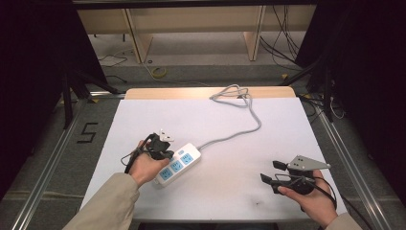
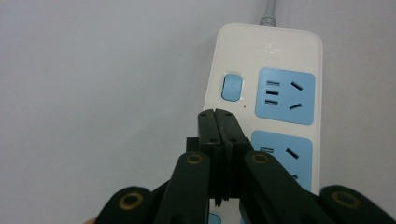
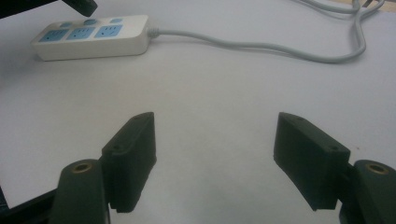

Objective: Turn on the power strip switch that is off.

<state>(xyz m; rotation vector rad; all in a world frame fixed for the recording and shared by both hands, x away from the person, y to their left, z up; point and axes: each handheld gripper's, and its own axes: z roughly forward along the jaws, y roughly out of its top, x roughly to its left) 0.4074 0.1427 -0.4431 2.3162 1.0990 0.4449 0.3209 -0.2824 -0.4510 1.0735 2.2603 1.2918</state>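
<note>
In the high view the white power strip (image 1: 177,163) is lying at lower centre-left of the frame on the white counter (image 1: 225,124), slanting up to the right, with its grey cord (image 1: 239,129) running to a loose coil at the counter's far edge. The left tongs (image 1: 163,149) are sitting over the strip's upper left side. The left gripper view is giving what that angle is not: the left tongs (image 2: 217,114) are pressed fully closed with nothing between them, their tip sitting just below the strip's blue switch button (image 2: 232,87), beside the blue sockets (image 2: 286,95). At lower right of the high view the right tongs (image 1: 274,172) are hanging well apart from the strip. The right gripper view is showing them (image 3: 215,144) spread wide open above bare counter, the strip (image 3: 91,36) at upper left.
</note>
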